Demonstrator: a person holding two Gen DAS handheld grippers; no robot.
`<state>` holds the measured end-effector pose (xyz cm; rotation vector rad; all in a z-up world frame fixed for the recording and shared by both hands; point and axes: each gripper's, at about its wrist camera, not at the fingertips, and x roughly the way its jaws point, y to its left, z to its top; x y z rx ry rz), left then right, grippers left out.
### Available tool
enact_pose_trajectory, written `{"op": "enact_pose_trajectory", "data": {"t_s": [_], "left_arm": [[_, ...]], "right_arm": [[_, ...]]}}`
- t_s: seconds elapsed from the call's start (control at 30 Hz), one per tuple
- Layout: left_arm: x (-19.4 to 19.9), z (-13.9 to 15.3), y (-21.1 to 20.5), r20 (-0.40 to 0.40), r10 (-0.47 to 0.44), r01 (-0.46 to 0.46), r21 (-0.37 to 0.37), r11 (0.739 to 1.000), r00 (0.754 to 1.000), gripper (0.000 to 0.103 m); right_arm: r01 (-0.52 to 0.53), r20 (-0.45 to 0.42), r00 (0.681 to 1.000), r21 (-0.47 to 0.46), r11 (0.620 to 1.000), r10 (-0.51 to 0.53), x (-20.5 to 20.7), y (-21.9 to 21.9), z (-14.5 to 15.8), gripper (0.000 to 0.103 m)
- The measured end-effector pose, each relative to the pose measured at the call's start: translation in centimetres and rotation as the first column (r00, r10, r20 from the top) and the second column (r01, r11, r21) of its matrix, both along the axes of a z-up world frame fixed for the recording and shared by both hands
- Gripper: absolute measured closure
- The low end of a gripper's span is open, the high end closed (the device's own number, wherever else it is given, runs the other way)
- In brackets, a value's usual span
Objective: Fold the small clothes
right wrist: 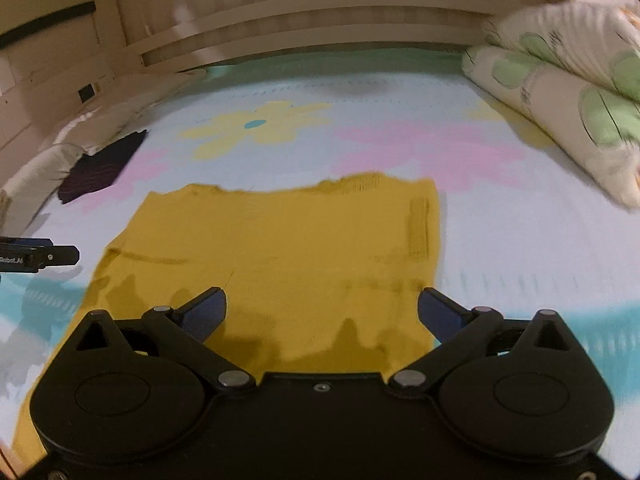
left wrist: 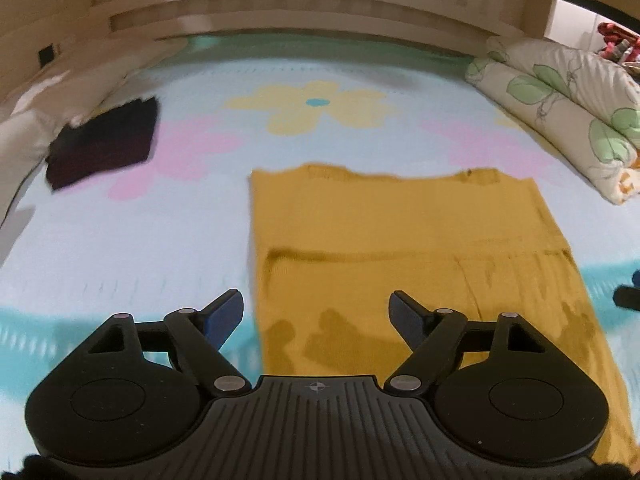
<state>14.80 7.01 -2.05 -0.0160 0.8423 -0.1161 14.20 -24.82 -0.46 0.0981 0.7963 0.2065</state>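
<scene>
A mustard-yellow knit garment (left wrist: 404,240) lies flat on the bed, its sides folded in to a long rectangle; it also shows in the right wrist view (right wrist: 288,248). My left gripper (left wrist: 316,312) is open and empty, hovering over the garment's near left part. My right gripper (right wrist: 322,312) is open and empty over the garment's near right part. The left gripper's finger shows at the left edge of the right wrist view (right wrist: 44,256). A tip of the right gripper shows at the right edge of the left wrist view (left wrist: 628,294).
A folded dark garment (left wrist: 104,144) lies at the far left of the bed, also in the right wrist view (right wrist: 100,168). Rolled floral bedding (left wrist: 560,108) lies along the right side. A wooden headboard (left wrist: 320,4) stands behind. The sheet (left wrist: 140,240) is pale blue with flowers.
</scene>
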Motion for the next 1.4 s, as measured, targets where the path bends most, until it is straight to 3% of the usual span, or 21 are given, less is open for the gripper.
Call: {"op": "enact_pose_trajectory", "data": {"t_s": [0.2,0.53,0.73,0.87,1.0,1.2,1.4], "left_arm": [[-5.7,-1.6,1.5,-0.064,0.019,-0.022,-0.035,0.999,0.998,0.024],[-12.3,-4.1,3.6,-0.147,0.102,-0.115,-0.082,0.990,0.984,0.023],[-13.4,-5.1,3.7,-0.215,0.120,-0.145,-0.104,0.984,0.969,0.023],[-13.3,-6.0,3.4,-0.250,0.110,-0.139,-0.105,0.985,0.962,0.022],[-13.1,-6.6,2.7,-0.255,0.096,-0.121,-0.083,0.989,0.962,0.014],[-12.9,-7.0,2.2,-0.261,0.087,-0.117,-0.104,0.988,0.962,0.002],[-12.8,-7.1,2.3,-0.266,0.092,-0.127,-0.119,0.985,0.959,0.001]], "right_arm": [[0.003,-0.073,0.997,-0.016,1.000,-0.004,-6.1,-0.7,-1.6,0.001],[0.082,-0.156,0.985,0.047,0.996,-0.074,-12.5,-2.3,-2.5,0.001],[0.157,-0.212,0.967,0.071,0.985,-0.139,-13.8,-3.6,-3.4,0.001],[0.226,-0.279,0.944,0.154,0.962,-0.178,-13.8,-4.9,-4.2,0.001],[0.276,-0.336,0.920,0.192,0.942,-0.201,-13.6,-5.6,-5.4,0.000],[0.274,-0.363,0.911,0.182,0.944,-0.194,-13.4,-5.4,-6.3,0.000],[0.283,-0.383,0.907,0.252,0.925,-0.173,-13.4,-5.8,-6.3,0.000]]}}
